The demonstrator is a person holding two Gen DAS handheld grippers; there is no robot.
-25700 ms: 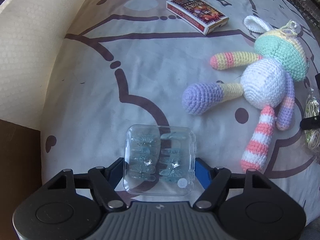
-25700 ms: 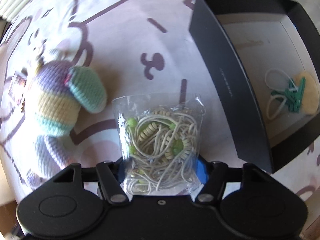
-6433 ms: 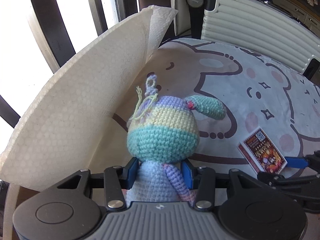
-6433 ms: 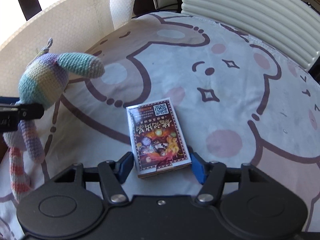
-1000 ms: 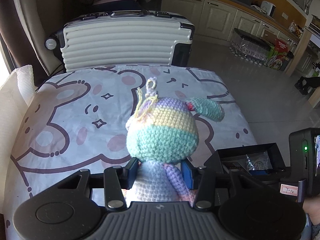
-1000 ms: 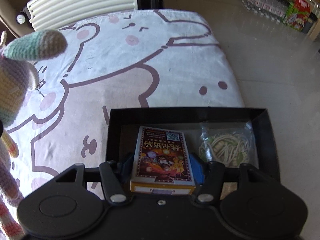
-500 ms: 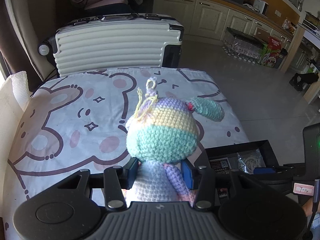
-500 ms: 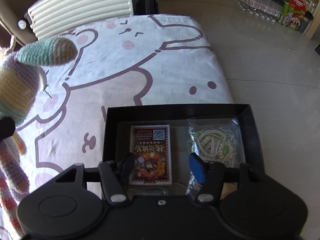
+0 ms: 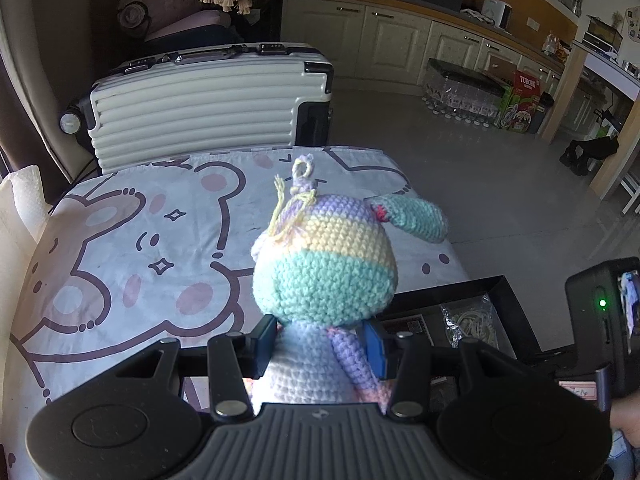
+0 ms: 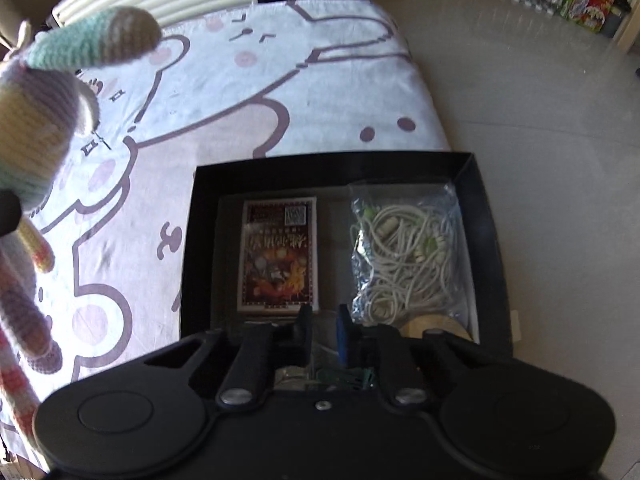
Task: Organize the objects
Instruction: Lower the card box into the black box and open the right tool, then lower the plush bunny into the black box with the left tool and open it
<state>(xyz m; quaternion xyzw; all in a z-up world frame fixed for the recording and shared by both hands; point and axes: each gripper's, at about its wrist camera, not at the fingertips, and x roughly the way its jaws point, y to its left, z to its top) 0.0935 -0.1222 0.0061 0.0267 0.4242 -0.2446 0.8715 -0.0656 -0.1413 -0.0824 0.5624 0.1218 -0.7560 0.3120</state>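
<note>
A pastel crochet doll point(image 9: 324, 272) hangs upright in my left gripper point(image 9: 322, 340), which is shut on its body just below the head. In the right wrist view the doll point(image 10: 28, 128) shows at the far left. The black box point(image 10: 192, 240) lies on the bed's near right corner. Inside it lie a red card pack point(image 10: 280, 252) flat on the left and a clear bag of white cords point(image 10: 404, 252) on the right. My right gripper point(image 10: 324, 332) hovers over the box's near side. Its jaws are closing, a narrow gap remains, and nothing is between them.
A bear-print sheet point(image 9: 120, 260) covers the bed. A white ribbed suitcase point(image 9: 208, 104) stands behind it. White padded wrap point(image 9: 16, 208) rises at the left edge. A yellow disc point(image 10: 432, 326) and green clips point(image 10: 348, 376) lie in the box's near part. Tiled floor lies to the right.
The right gripper let go of the card pack, which now lies flat in the black box, and its jaws narrowed. The left gripper carried the doll closer to the box.
</note>
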